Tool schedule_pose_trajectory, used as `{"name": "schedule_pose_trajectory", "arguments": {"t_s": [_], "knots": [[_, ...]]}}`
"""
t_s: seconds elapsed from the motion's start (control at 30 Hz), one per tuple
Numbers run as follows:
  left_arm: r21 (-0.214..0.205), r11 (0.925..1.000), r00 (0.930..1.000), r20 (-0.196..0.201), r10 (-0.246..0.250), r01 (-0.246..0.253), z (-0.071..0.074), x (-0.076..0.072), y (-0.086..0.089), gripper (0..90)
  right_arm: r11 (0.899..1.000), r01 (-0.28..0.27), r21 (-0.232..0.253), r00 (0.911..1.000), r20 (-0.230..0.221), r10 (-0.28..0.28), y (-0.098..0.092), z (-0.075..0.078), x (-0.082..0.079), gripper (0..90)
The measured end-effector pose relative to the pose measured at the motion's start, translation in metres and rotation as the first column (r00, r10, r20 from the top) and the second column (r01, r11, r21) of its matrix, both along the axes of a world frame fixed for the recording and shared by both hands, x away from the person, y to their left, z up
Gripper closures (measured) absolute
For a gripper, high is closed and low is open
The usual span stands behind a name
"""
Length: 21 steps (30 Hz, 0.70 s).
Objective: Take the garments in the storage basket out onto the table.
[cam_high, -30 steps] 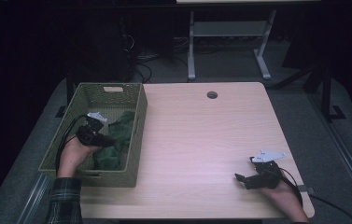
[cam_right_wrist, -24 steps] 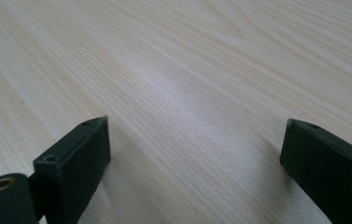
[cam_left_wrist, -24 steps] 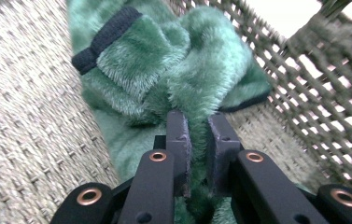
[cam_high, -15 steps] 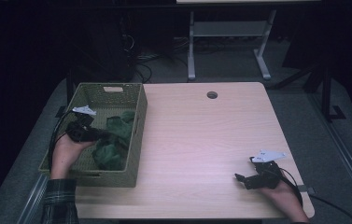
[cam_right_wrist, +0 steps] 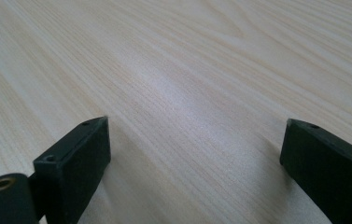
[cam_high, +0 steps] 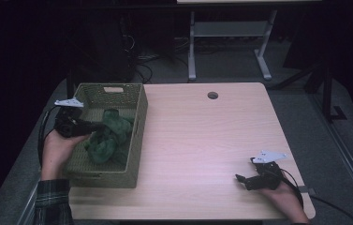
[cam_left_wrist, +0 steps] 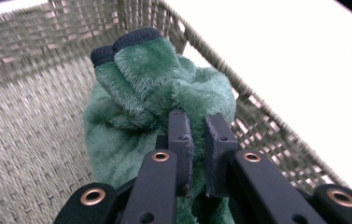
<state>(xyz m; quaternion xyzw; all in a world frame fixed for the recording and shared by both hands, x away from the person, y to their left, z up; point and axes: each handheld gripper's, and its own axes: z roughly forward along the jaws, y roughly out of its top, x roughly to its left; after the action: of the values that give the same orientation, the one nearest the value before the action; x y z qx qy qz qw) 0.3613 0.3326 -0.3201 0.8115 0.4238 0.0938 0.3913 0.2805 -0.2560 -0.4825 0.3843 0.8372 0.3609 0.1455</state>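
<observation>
A dark room surrounds our pale wood table (cam_high: 202,136), with a woven basket (cam_high: 136,136) at its left edge. Our left gripper (cam_high: 92,126) has risen since a second ago, its fingers (cam_left_wrist: 179,140) pinched nearly together on a fold of the green plush cloth (cam_left_wrist: 159,88), which now bunches upward but remains inside the basket. We judge the lift-out has begun. Our right gripper (cam_high: 242,179) rests at the table's near right, fingers (cam_right_wrist: 78,154) apart and empty.

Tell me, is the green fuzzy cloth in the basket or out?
In. The cloth sits bunched up between the basket's woven walls, and the left gripper has its jaws closed on a fold of it.
</observation>
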Motion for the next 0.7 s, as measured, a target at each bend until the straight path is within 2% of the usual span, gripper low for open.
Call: {"name": "schedule_pose_trajectory", "arguments": {"t_s": [0.23, 0.47, 0.7], "knots": [[-0.025, 0.9997, 0.9992, 0.039, 0.004, -0.003, 0.025, -0.003, 0.002, 82.7, 1.000, 0.001, 0.000, 1.0000, -0.001, -0.001, 0.000, 0.000, 0.000, 8.2], [-0.050, 0.9987, 0.9978, 0.066, 0.001, 0.003, 0.043, -0.005, 0.004, 82.9, 1.000, 0.005, -0.003, 1.0000, 0.001, -0.005, 0.000, 0.000, 0.000, 8.2], [-0.080, 0.9968, 0.9939, 0.110, 0.001, 0.008, 0.066, -0.009, 0.004, 82.9, 1.000, 0.010, -0.002, 0.9999, 0.001, -0.010, 0.000, 0.000, 0.000, 8.2]]}}
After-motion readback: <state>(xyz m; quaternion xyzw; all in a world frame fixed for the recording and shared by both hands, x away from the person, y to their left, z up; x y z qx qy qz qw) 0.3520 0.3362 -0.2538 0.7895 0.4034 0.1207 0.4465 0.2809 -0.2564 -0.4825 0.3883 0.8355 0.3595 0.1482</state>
